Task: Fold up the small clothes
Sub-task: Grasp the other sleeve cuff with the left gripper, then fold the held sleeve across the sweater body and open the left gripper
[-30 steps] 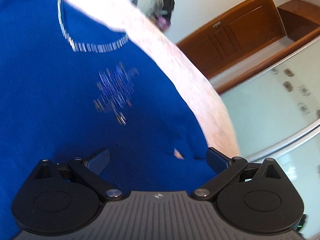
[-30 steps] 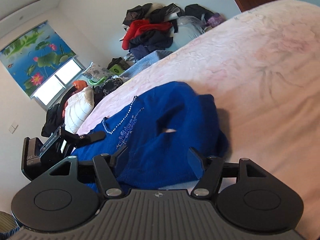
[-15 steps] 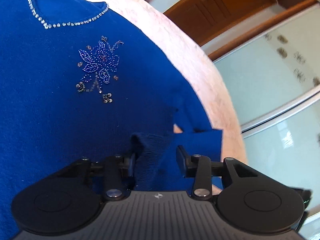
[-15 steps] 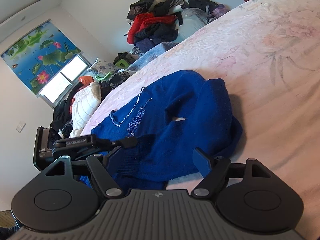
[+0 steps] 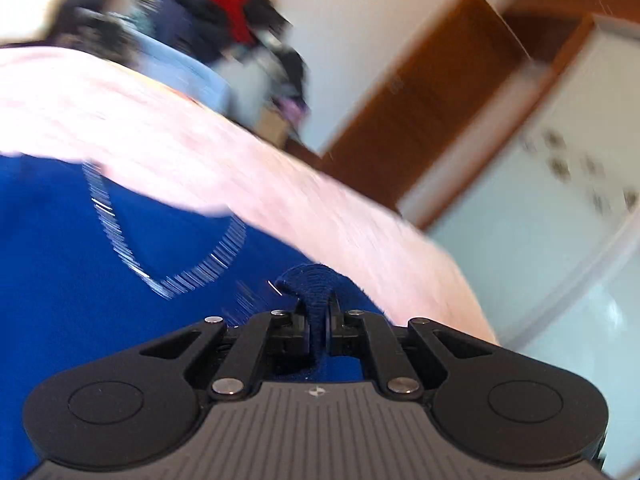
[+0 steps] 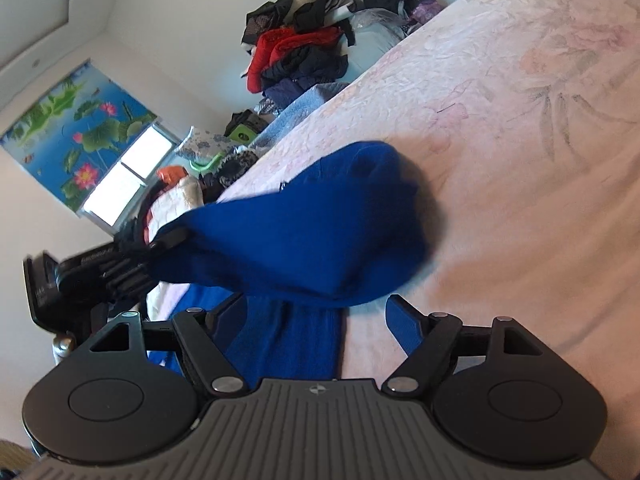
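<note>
Left gripper (image 5: pixel 318 320) was clamped on a fold of the blue sweater (image 6: pixel 304 240), lifting it off the pink bedspread (image 6: pixel 520 120). Right gripper (image 6: pixel 316 316) sat spread wide, apparently empty; left view was motion-blurred.

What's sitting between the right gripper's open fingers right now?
Right wrist view: the lower part of the blue sweater lies between the right gripper's spread fingers, ungripped, with pink bedspread beside it.
</note>
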`<state>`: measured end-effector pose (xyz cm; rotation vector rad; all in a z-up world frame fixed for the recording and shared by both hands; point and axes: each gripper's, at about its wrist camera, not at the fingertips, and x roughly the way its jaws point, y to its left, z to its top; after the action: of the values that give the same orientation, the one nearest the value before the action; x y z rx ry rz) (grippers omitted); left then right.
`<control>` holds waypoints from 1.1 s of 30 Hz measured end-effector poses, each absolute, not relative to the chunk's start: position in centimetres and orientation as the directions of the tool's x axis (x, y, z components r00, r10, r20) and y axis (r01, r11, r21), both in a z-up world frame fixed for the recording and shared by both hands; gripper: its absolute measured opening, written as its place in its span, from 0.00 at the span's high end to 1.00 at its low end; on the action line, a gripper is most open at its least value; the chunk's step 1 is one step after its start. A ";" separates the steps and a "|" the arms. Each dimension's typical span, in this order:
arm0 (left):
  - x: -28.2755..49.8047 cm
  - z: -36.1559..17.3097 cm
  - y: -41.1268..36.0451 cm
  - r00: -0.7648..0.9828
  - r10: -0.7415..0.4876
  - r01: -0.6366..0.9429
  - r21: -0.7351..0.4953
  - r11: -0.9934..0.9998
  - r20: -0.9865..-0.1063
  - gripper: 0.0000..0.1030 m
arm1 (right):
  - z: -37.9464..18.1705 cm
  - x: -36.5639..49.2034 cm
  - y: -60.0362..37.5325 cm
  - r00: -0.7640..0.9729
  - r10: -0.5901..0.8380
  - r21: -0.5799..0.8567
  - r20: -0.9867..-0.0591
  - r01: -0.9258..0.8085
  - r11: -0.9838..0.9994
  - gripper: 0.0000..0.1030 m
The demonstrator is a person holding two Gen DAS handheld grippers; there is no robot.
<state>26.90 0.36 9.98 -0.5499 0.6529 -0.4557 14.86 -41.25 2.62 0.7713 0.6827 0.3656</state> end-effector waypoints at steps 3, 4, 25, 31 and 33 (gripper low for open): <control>27.1 8.3 7.1 0.779 -0.433 0.019 -0.674 0.739 -0.453 0.94 | 2.8 16.2 -42.0 0.737 0.533 0.754 -0.416 -0.048 0.655 0.26; 27.2 7.2 9.1 0.779 -0.395 -0.061 -0.685 0.726 -0.488 0.94 | 2.9 16.7 -42.1 0.736 0.526 0.749 -0.425 -0.041 0.662 0.26; 27.3 7.3 13.2 0.731 -0.292 -0.159 -0.570 0.806 -0.617 0.94 | 2.0 30.9 -37.1 0.661 0.471 0.623 -0.584 -0.007 0.782 0.26; 27.4 7.0 13.9 0.728 -0.276 -0.172 -0.556 0.813 -0.628 0.94 | 1.9 33.5 -34.4 0.639 0.419 0.507 -0.644 -0.052 0.860 0.68; 27.5 7.2 14.1 0.723 -0.273 -0.170 -0.547 0.820 -0.635 0.94 | 1.8 33.9 -33.6 0.598 0.433 0.485 -0.674 -0.083 0.871 0.90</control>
<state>27.50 14.06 7.17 -0.6227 0.7737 -0.0610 33.91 -33.57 1.81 0.4327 0.8845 0.3097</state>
